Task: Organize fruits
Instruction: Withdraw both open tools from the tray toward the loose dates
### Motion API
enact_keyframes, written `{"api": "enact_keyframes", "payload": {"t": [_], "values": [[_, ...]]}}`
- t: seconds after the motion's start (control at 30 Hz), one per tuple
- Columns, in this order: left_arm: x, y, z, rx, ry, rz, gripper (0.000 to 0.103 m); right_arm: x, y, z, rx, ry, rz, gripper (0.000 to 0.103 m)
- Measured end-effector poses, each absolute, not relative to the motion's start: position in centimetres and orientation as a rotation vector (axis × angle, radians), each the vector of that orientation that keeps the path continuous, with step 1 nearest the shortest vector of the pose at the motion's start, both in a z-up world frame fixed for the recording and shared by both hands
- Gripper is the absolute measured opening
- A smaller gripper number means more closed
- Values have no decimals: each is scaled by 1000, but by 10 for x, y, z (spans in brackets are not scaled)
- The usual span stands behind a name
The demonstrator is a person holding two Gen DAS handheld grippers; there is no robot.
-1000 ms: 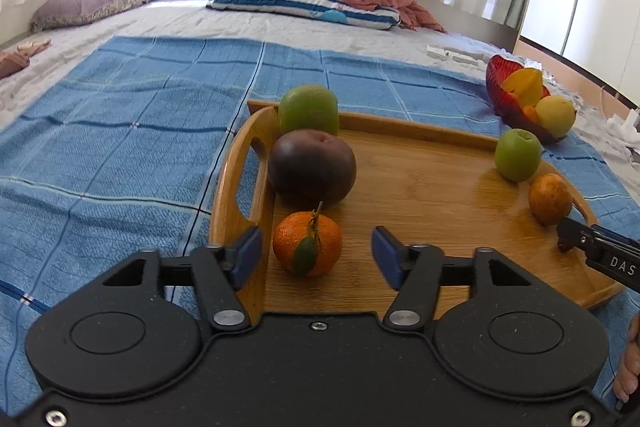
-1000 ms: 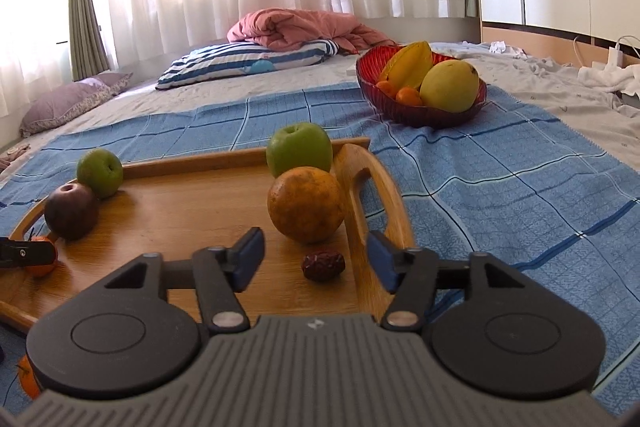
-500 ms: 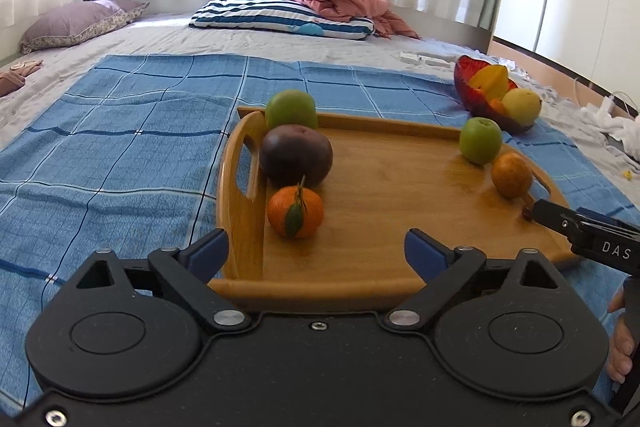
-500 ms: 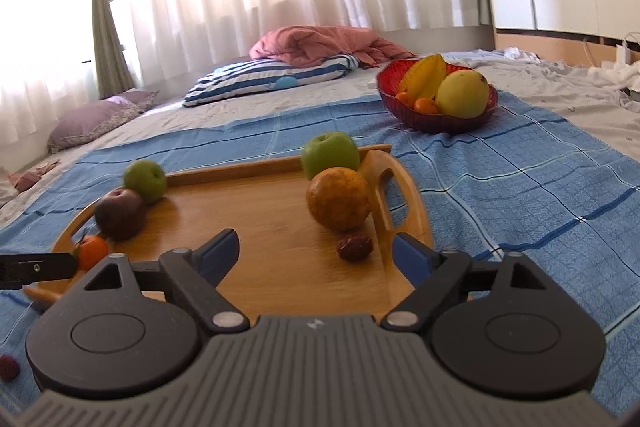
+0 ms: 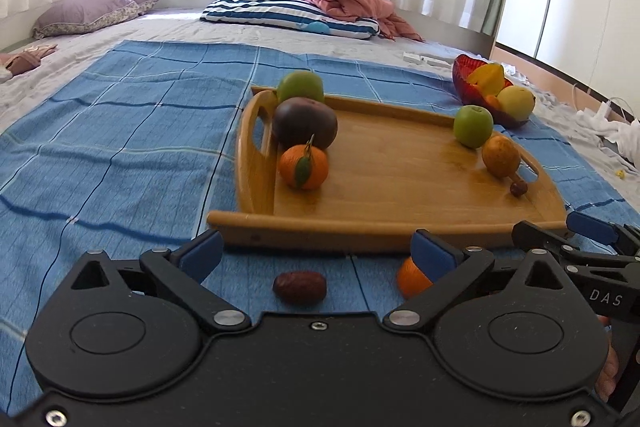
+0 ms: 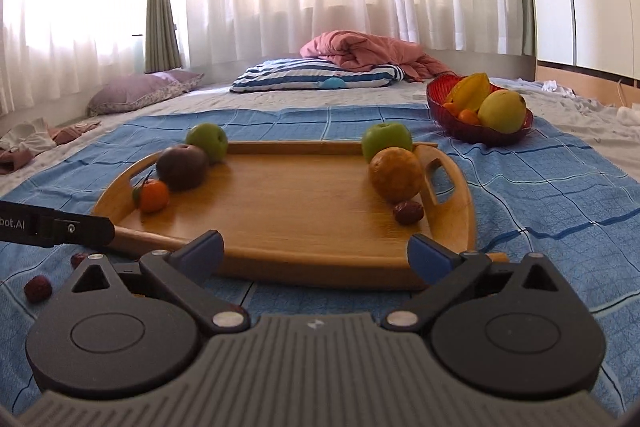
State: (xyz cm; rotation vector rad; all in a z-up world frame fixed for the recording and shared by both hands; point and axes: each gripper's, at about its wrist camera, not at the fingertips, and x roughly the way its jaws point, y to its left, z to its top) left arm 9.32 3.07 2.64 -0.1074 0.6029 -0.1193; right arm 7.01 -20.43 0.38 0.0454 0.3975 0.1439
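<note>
A wooden tray (image 5: 400,187) lies on the blue checked cloth. At its left end sit a tangerine (image 5: 304,167), a dark purple fruit (image 5: 306,123) and a green apple (image 5: 301,87). Its right end holds another green apple (image 6: 387,143), an orange (image 6: 396,174) and a red date (image 6: 408,213). My left gripper (image 5: 316,251) hovers before the tray's near edge, jaws opening, with nothing gripped. Under it on the cloth lie a date (image 5: 300,287) and a small orange (image 5: 412,281). To its right, my right gripper (image 6: 316,251) is also opening and holds nothing.
A red bowl (image 6: 480,135) with a starfruit, a mango and small oranges stands on the cloth beyond the tray's right end. Two loose dates (image 6: 38,289) lie on the cloth at the near left. Pillows and a pink blanket are at the far end of the bed.
Both grippers have drawn back off the tray to its near edge, and their jaws have spread wide. The tangerine and the date that lay between the fingers stay on the tray.
</note>
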Motion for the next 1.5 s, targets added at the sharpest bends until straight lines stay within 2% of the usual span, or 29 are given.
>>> {"api": "enact_keyframes", "payload": {"t": [1.27, 1.5], "values": [[38, 15, -12, 26, 579, -46, 103, 62, -177, -27, -81, 476, 222, 103], [32, 15, -10, 29, 578, -34, 95, 60, -172, -28, -107, 467, 229, 103]]}}
